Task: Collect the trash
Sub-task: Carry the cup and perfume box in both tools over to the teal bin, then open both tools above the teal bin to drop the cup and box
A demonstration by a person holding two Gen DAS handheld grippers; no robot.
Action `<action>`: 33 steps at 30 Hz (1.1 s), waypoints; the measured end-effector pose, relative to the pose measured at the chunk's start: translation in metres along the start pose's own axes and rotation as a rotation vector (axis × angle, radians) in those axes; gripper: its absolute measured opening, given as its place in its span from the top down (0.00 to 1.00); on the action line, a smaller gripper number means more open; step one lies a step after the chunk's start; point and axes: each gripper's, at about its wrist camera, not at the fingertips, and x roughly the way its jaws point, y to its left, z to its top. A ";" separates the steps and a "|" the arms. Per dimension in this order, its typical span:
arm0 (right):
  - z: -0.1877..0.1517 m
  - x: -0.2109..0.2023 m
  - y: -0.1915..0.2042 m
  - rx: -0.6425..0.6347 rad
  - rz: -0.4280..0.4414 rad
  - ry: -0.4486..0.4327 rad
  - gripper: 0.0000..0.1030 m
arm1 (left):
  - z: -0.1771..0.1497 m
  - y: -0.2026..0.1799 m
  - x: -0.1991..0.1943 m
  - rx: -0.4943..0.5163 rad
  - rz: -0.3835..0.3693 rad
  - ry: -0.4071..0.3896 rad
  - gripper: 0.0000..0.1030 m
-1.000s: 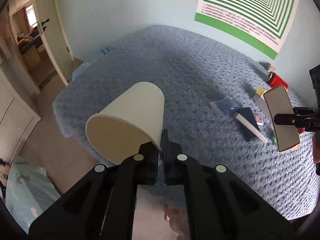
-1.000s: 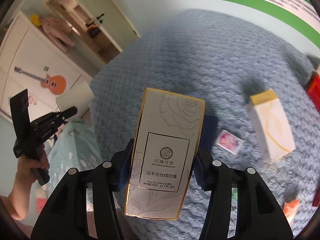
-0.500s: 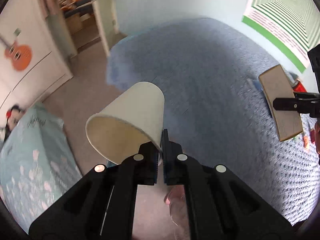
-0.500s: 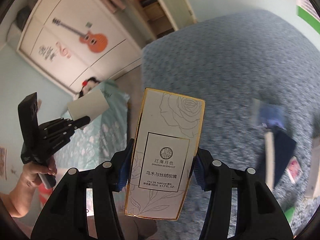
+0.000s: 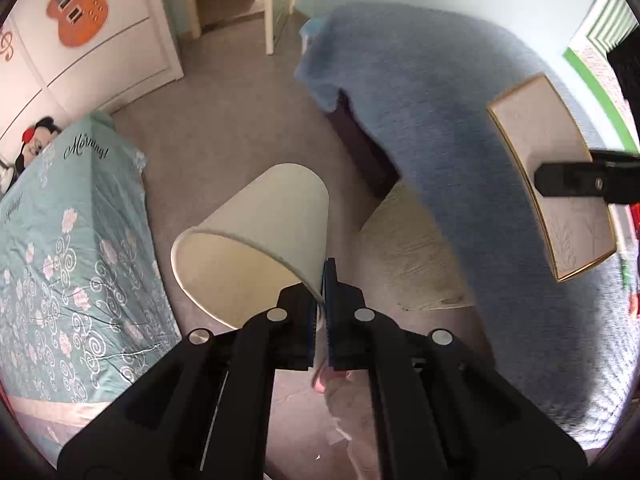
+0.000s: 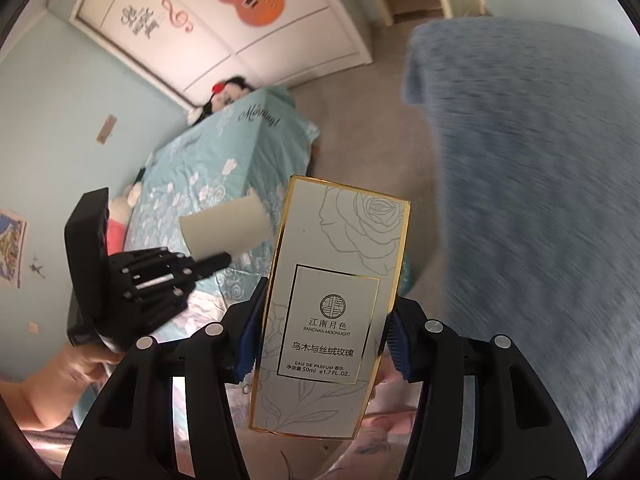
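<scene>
**Transport step: both grippers loaded, no bin in view**

Left wrist: left gripper (image 5: 320, 300) pinches the paper cup (image 5: 256, 236) by its rim wall, cup held over the floor (image 5: 240, 128) beside the blue bed (image 5: 460, 140).

Right wrist: right gripper (image 6: 320, 344) clamps the perfume box (image 6: 332, 304) across its sides, upright. Judged: carrying; next needs a trash receptacle located.

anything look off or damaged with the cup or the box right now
Nothing looks damaged. The paper cup is held tilted, pinched by its rim in the left hand-held gripper, mouth towards the camera, and appears empty, with no spill. The perfume box sits upright and slightly leaning in the right hand-held gripper, its edges intact.
</scene>
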 end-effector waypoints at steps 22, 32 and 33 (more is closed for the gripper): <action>0.050 0.275 -0.022 0.060 0.022 0.326 0.46 | -0.028 0.116 0.188 -0.175 -0.135 0.242 0.87; 0.061 0.253 -0.025 0.025 -0.019 0.272 0.30 | -0.026 0.120 0.176 -0.131 -0.079 0.229 0.45; 0.061 0.243 -0.023 0.017 -0.019 0.257 0.30 | -0.027 0.122 0.172 -0.134 -0.078 0.228 0.45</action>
